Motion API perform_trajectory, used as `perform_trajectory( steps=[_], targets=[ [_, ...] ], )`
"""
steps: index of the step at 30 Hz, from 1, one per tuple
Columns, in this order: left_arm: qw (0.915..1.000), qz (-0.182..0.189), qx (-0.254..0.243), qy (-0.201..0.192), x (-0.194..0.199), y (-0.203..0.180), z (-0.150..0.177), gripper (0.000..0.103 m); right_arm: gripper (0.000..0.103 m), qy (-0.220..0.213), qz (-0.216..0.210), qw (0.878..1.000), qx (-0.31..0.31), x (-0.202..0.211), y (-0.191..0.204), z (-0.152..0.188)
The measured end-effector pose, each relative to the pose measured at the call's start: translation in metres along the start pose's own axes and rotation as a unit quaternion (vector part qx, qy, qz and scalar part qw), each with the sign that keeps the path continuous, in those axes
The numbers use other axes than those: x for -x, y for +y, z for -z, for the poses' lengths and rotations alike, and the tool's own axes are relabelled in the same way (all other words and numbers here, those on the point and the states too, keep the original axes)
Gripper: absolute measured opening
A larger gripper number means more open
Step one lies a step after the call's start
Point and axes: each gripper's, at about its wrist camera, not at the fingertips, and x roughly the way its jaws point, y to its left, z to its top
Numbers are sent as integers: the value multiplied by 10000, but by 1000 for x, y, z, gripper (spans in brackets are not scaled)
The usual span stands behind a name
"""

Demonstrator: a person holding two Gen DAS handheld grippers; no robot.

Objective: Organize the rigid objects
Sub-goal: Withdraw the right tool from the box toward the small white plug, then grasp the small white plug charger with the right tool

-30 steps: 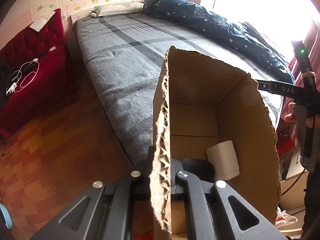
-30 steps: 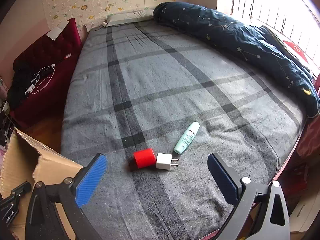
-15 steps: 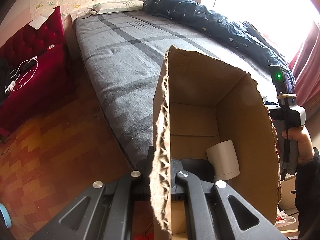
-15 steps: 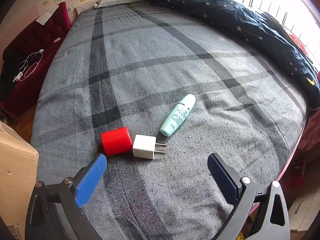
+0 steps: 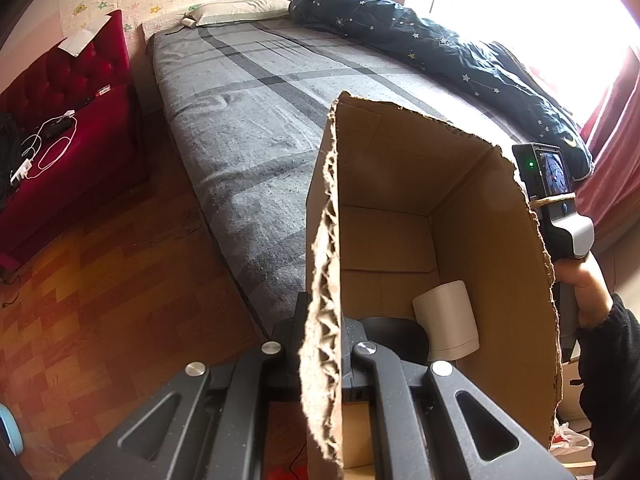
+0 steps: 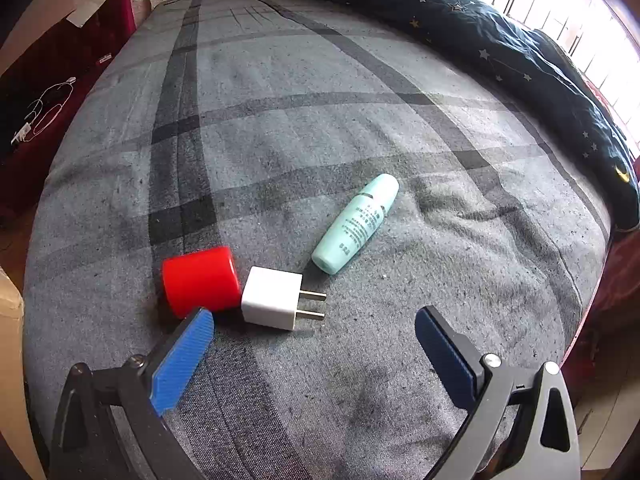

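The left claw (image 5: 320, 354) is clamping the torn wall of the cardboard box (image 5: 492, 240), which is filling the lower right of its view with a white cylinder (image 5: 448, 322) inside. The right claw (image 6: 314, 330) is gaping wide above the bed (image 6: 280, 140), with the red cap (image 6: 198, 280), white charger (image 6: 272, 298) and mint bottle (image 6: 358, 222) lying at centre frame.

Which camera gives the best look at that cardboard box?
The left wrist view: the box fills it, its open inside and a white cylinder visible, its wall clamped by the left gripper. The right wrist view catches only a corner at the edge.
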Motion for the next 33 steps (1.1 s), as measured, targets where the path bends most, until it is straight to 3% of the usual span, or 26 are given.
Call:
perform_trajectory(
  steps=[12,14,16,21,33],
  targets=[
    [10000,-19,38,21,-3,3,-1,6,101,-2,-34,10000,-47,-8,1,-6],
    [10000,-17,41,21,-3,3,-1,6,97,-16,-69,10000,-43,-8,2,-7],
    [10000,-27,34,26,-3,4,-2,6,75,4,-61,10000,-9,-9,3,-8],
    [10000,-31,33,25,-4,3,-1,6,46,92,-189,9998,13,-11,6,-6],
    [10000,-47,45,-7,-3,3,-2,6,46,-10,-303,9995,-89,5,3,-4]
  ],
)
